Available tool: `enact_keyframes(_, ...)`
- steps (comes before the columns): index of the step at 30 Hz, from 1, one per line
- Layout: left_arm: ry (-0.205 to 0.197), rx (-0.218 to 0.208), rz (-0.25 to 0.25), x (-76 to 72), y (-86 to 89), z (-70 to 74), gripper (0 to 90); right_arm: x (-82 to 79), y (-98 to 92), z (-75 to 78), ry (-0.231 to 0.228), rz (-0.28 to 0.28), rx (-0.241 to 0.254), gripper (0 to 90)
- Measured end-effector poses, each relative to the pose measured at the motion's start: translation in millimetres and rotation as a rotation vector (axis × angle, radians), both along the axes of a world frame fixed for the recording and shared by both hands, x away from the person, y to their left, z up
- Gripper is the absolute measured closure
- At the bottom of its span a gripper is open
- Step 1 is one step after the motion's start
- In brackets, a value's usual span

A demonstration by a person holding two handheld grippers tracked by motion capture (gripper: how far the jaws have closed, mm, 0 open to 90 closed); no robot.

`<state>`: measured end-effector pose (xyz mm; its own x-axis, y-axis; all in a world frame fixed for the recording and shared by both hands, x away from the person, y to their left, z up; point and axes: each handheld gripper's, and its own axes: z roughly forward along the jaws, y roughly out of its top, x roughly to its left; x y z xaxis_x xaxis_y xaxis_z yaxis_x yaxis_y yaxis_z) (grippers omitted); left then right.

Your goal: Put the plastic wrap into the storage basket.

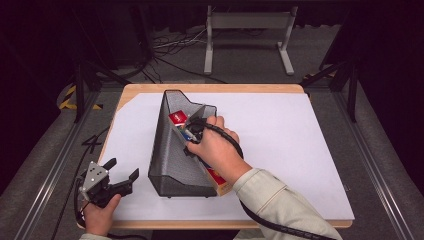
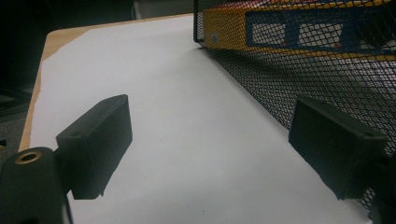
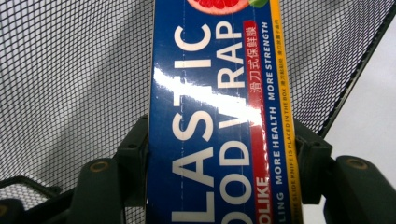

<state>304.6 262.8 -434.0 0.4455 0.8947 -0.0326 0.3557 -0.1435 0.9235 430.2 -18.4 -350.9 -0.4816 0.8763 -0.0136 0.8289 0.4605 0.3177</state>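
The plastic wrap box [image 3: 219,116] is long and blue, with big white letters, a red strip and a yellow edge. It lies slanted inside the black mesh holder [image 1: 172,150], and its near end pokes out at the holder's front corner. The right gripper [image 1: 192,134] reaches into the holder, and its jaws are clamped on the two sides of the box. The holder stands on the white sheet [image 1: 280,140] that covers the wooden table [image 1: 210,88]. The left gripper [image 1: 121,176] rests just left of the holder, low over the sheet, with its jaws wide apart and nothing between them.
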Motion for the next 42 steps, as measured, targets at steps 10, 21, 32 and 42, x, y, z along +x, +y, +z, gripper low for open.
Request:
enact_keyframes(10,0.0,0.002,-0.002,0.3,-0.3,-0.4,14.2,2.8,-2.5,-1.2,-0.012,0.005,0.01,36.5)
enact_keyframes(21,0.004,0.005,-0.001,1.0,-0.4,-0.6,14.2,-0.6,-2.4,7.0,-0.081,0.073,0.077,17.7)
enact_keyframes(32,-0.001,-0.002,0.002,1.3,-0.7,-0.2,14.1,-6.9,-14.5,32.0,-0.246,0.157,0.182,12.6)
enact_keyframes(42,-0.009,-0.011,0.013,-3.6,2.6,-0.5,14.0,-14.0,-26.6,43.0,-0.321,0.218,0.272,12.6)
